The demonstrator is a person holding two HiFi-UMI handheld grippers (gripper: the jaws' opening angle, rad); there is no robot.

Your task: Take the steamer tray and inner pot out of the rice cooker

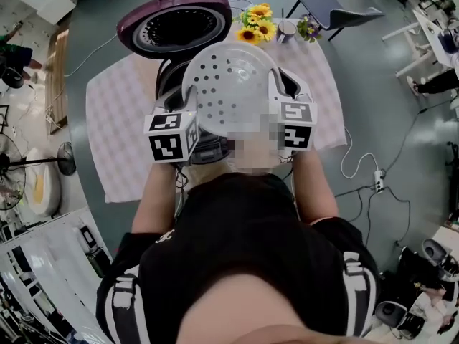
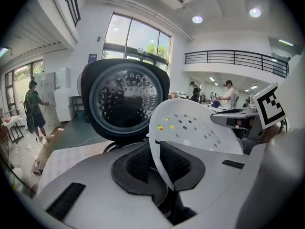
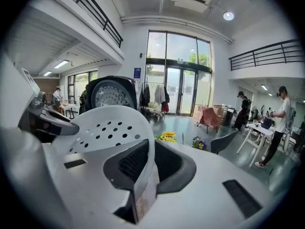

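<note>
Tray [image 1: 233,84] held above the open cooker [image 1: 174,26]
Left gripper [image 2: 159,165] and right gripper [image 3: 146,168] were each clamped on the tray's rim, at opposite sides; cooker stood on the tabletop [image 1: 115,127].

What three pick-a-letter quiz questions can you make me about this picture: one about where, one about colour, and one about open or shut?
1. Where is the steamer tray?
A. On the floor.
B. Held up above the rice cooker.
C. Deep inside the cooker.

2. What colour are the petals of the sunflowers?
A. Yellow.
B. Blue.
C. Red.

3. How is the cooker's lid?
A. Shut tight.
B. Taken right off.
C. Swung open.

Answers:
1 B: the left tongs and right tongs each pinch its rim, and the cooker is below it.
2 A: the petals are bright yellow, just behind the cooker.
3 C: it is tipped back, so you can see its inside.
</note>
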